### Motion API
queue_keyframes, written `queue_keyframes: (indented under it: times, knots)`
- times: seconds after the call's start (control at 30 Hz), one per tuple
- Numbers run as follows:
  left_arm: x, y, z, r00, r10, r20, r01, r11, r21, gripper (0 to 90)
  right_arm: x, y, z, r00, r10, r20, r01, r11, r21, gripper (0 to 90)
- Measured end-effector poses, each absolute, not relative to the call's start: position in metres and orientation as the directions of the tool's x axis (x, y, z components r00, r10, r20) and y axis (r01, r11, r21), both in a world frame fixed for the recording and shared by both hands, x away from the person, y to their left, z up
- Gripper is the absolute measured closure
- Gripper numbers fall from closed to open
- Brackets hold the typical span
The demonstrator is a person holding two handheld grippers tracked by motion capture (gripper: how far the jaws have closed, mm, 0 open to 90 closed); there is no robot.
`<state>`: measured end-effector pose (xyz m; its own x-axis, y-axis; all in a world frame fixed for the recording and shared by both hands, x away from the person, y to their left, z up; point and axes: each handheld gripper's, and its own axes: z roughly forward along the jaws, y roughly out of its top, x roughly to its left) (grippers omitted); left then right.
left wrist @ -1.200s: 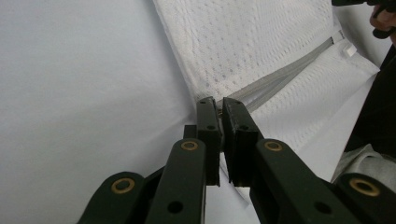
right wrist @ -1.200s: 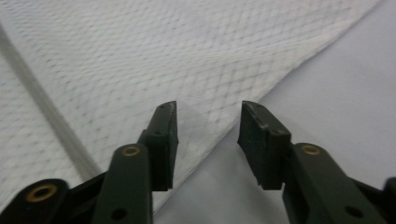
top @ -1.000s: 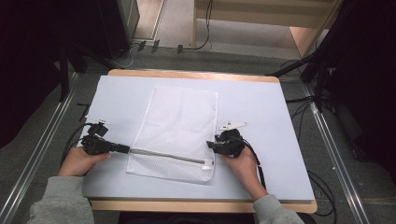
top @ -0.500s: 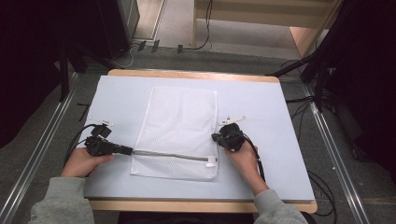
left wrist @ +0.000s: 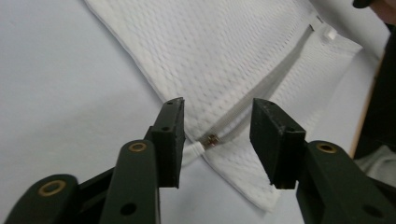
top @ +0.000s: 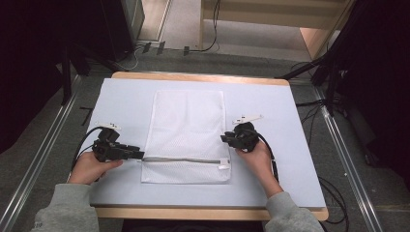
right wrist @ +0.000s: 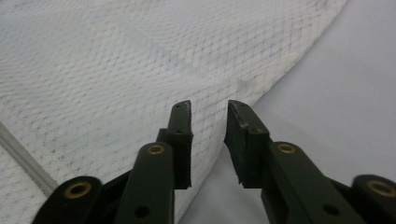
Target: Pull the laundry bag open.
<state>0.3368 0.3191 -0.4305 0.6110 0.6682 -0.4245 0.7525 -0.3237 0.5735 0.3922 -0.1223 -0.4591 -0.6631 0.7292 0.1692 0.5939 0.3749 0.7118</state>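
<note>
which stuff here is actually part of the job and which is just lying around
In the job:
- white mesh bag with its zipper
- left gripper, jaws just opened, zipper end in the gap, untouched
- right gripper, jaws apart over the bag's right edge

Lying about:
- table, only carries the bag
- floor cables
- metal rails beside the table
</note>
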Motion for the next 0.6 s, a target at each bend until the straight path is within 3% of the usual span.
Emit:
queue_keyframes:
  times: [0.3,0.6]
  knots:
    - [0.338,0.326,-0.428,0.603,0.723,-0.336,0.709,-0.293,0.642,42.0,0.389,-0.136,-0.454,-0.649,0.735,0.198,0.606,0.341,0.718,54.6]
    - [0.346,0.334,-0.431,0.551,0.777,-0.305,0.725,-0.265,0.636,37.3,0.381,-0.173,-0.449,-0.639,0.745,0.19,0.588,0.315,0.745,47.0]
